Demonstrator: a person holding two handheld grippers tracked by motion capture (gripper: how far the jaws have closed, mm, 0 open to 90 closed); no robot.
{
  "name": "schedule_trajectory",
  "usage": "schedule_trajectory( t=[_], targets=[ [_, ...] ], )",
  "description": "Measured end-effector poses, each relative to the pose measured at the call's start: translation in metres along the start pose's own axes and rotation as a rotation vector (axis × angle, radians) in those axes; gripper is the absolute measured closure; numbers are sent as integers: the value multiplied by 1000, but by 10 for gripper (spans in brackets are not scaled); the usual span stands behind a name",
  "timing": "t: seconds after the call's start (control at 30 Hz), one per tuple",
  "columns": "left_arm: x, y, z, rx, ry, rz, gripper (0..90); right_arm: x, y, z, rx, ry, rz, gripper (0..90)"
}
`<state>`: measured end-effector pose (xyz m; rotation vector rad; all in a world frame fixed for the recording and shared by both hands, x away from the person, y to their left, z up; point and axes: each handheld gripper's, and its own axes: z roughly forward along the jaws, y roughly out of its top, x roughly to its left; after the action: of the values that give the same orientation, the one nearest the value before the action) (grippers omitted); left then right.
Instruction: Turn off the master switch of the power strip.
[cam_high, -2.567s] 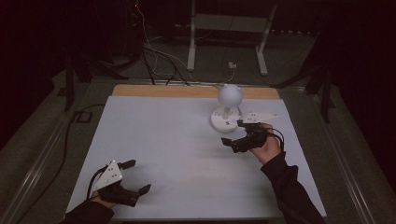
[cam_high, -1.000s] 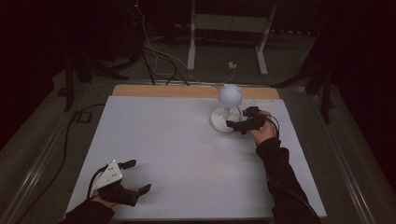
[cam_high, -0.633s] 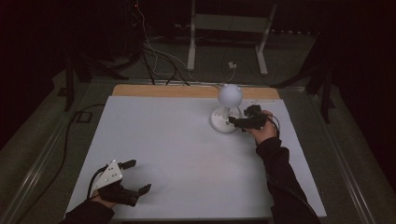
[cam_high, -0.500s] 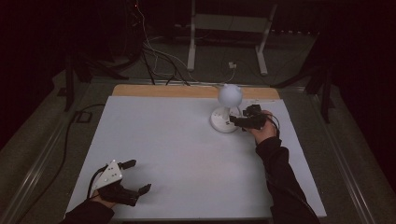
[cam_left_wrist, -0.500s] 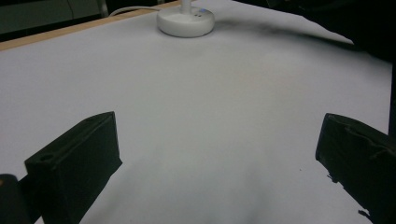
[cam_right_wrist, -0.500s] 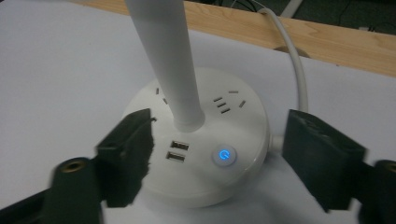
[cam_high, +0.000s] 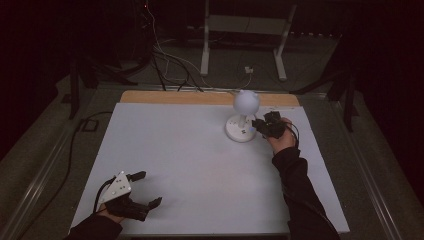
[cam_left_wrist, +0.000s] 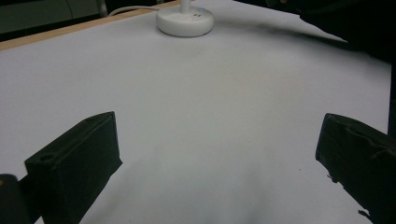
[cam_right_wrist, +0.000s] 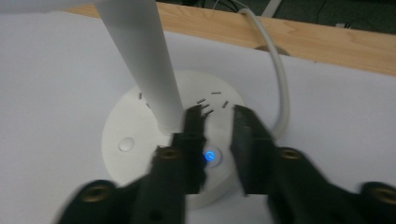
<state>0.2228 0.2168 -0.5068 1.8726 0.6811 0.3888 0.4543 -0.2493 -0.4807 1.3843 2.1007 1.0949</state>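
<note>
A white desk lamp stands at the far right of the white table (cam_high: 200, 150), with a round head (cam_high: 246, 101) on a stem (cam_right_wrist: 144, 56) and a disc base (cam_high: 239, 132). A small blue-lit button (cam_right_wrist: 211, 156) glows on the base (cam_right_wrist: 140, 135). My right gripper (cam_high: 262, 126) hovers over the base's right side. In the right gripper view its jaws (cam_right_wrist: 217, 116) stand almost together, a narrow gap above the button, nothing held. My left gripper (cam_high: 148, 188) rests open near the table's front left corner, and it (cam_left_wrist: 219, 135) is empty.
The lamp's white cable (cam_right_wrist: 280, 79) runs off the base toward the wooden strip (cam_high: 200, 98) along the table's far edge. Beyond it are stand legs (cam_high: 205, 50) and loose wires on the floor. The lamp base (cam_left_wrist: 185, 21) lies far ahead of the left gripper.
The right gripper has moved away from me and left, from beside the lamp to over its base, with little motion in the last half second. The left gripper has stayed put.
</note>
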Motion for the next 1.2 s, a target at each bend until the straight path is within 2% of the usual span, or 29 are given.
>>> schedule_trajectory(
  t=[0.07, 0.67, 0.93, 1.2],
  targets=[
    [0, 0, 0, 0, 1, 1, 4, 1, -1, -1, -6, -8, -11, 897],
    [0, 0, 0, 1, -2, 4, 4, 11, -12, 11, -6, -29, -5, 900],
    [-1, 0, 0, -1, -6, 7, 4, 13, -17, 18, 6, -45, -35, 900],
    [-1, 0, 1, 4, -5, 6, 4, 13, -19, 19, -5, -51, -60, 900]
  ],
)
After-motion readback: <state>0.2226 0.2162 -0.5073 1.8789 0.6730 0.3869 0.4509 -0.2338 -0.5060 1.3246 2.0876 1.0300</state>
